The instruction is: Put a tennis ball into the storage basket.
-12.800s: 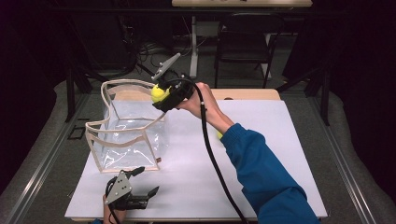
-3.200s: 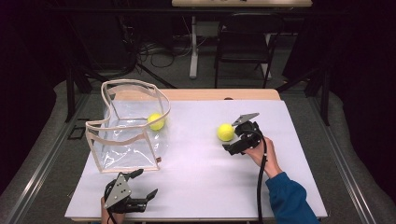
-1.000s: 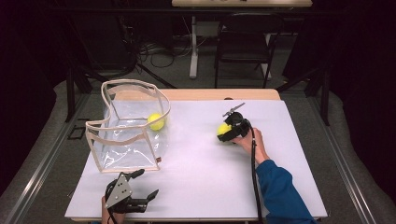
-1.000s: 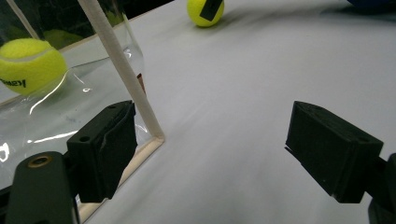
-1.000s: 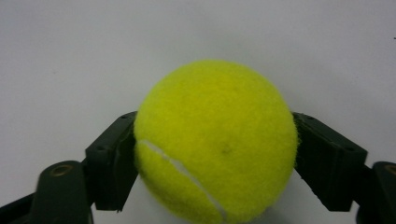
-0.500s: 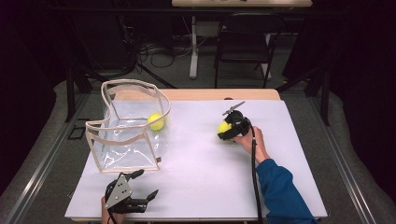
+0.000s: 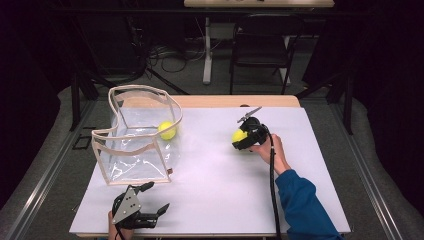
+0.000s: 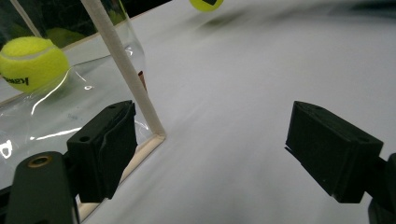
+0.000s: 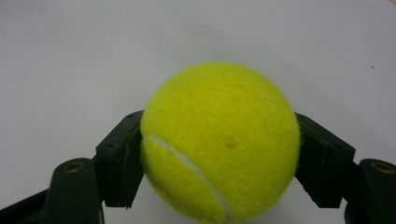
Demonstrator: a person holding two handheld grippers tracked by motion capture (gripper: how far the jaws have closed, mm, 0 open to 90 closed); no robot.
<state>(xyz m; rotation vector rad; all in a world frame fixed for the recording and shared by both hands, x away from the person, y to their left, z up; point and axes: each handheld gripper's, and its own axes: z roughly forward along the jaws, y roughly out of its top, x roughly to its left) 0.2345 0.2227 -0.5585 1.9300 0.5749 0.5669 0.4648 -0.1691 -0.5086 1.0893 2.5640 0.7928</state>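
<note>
one fuzzy round tennis ball [image 9: 219, 142] — gripped, seemingly.

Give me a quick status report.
Right hand-held gripper shut on yellow felt tennis ball. Left hand-held gripper open, idle. Clear plastic bag holds another ball. Path clear.

Recording studio or lab set-up, dark all round

A white-topped table [image 7: 210, 175] stands on grey carpet [image 7: 50, 165] amid black drapes [image 7: 385, 60], with loose cables [image 7: 165, 52] on the floor, a folding chair [image 7: 262, 37] and a second desk [image 7: 257, 3] behind
</note>
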